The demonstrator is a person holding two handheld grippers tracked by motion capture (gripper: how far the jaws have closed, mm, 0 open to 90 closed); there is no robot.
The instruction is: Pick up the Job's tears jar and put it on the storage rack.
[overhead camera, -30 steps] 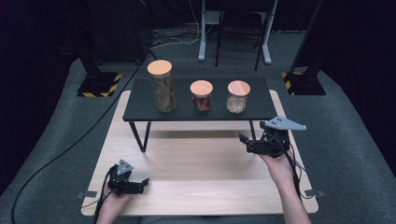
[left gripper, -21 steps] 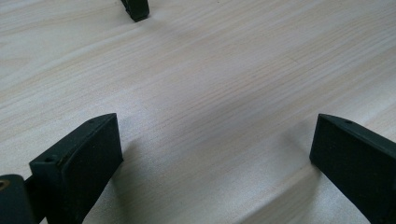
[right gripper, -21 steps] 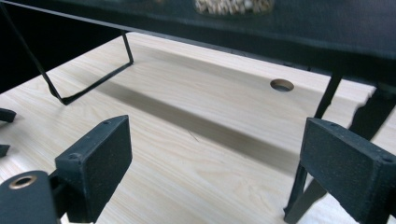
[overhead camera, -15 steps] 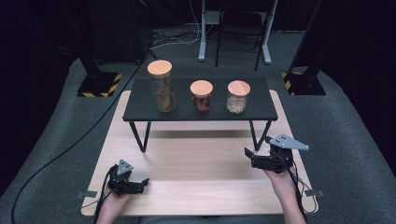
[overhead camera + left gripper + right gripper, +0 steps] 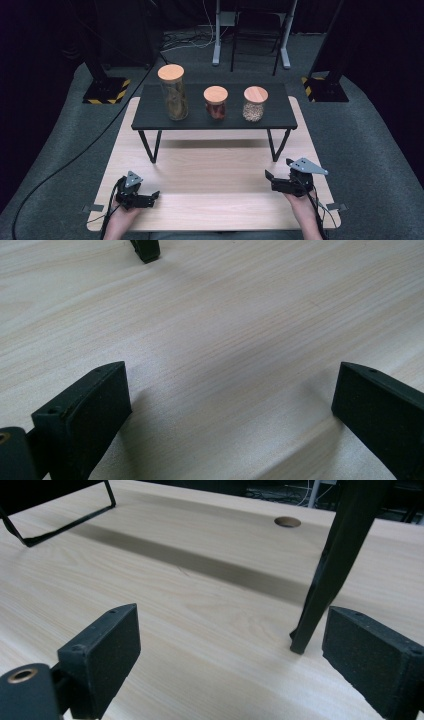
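Three glass jars with wooden lids stand on a low black shelf [image 5: 280, 120]: a tall jar [image 5: 173, 92] at the left, a short jar of red contents [image 5: 216, 102] in the middle, a short jar of pale grains [image 5: 255, 103] at the right. My left gripper [image 5: 154, 195] lies low on the light wooden table [image 5: 215, 170] near its front left, open, with bare wood between its jaws [image 5: 225, 405]. My right gripper [image 5: 268, 178] rests at the front right, open and holding nothing [image 5: 230, 660]. Both are well short of the shelf.
The shelf's black leg [image 5: 335, 565] rises just ahead of the right gripper's right jaw, and another leg frame [image 5: 65, 525] stands far left. A round cable hole [image 5: 287, 522] is in the tabletop. Grey carpet [image 5: 360, 130] surrounds the table, with stand bases [image 5: 107, 90] behind.
My right gripper has drawn back from beside the shelf's right leg toward the front edge and come down lower over the table. The left gripper has stayed where it was.
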